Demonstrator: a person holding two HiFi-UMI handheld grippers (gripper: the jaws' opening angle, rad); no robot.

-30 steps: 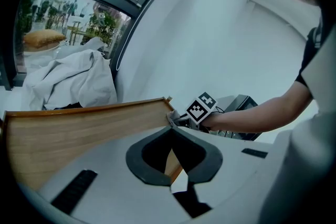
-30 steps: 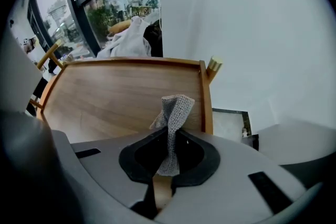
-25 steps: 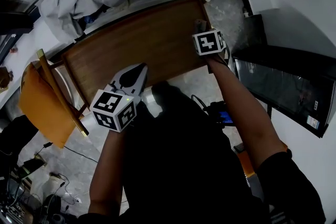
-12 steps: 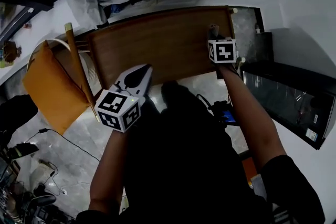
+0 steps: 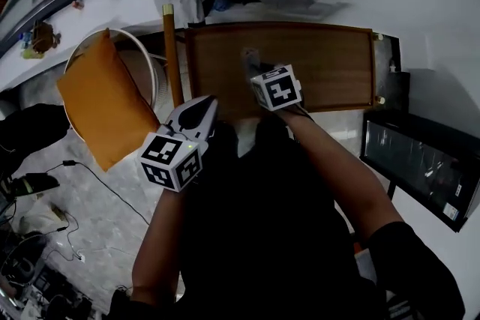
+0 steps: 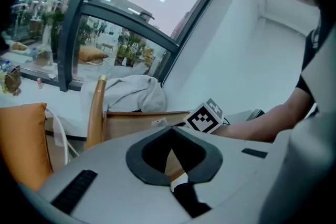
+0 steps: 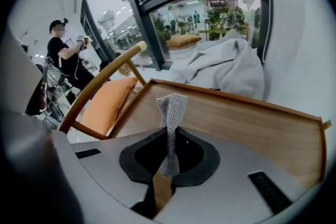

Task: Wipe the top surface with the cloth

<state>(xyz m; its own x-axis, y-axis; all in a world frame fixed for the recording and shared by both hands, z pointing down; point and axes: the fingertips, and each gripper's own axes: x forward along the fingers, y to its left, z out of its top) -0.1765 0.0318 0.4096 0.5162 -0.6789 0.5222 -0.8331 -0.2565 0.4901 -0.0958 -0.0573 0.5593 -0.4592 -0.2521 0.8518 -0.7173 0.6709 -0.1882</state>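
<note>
Over wooden top (image 7: 247, 123): right tool (image 7: 169, 131) clamped on cloth (image 7: 172, 105); left tool (image 6: 169, 132) jaws together, nothing between.

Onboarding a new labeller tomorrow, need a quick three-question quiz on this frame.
1. True or false: the left gripper is shut on nothing.
2. In the head view the cloth is over: A the wooden top, B the orange cushion, C the floor.
3. Fill in: the cloth is pinched by the ___ gripper.
Key: 1 true; 2 A; 3 right gripper.
</note>
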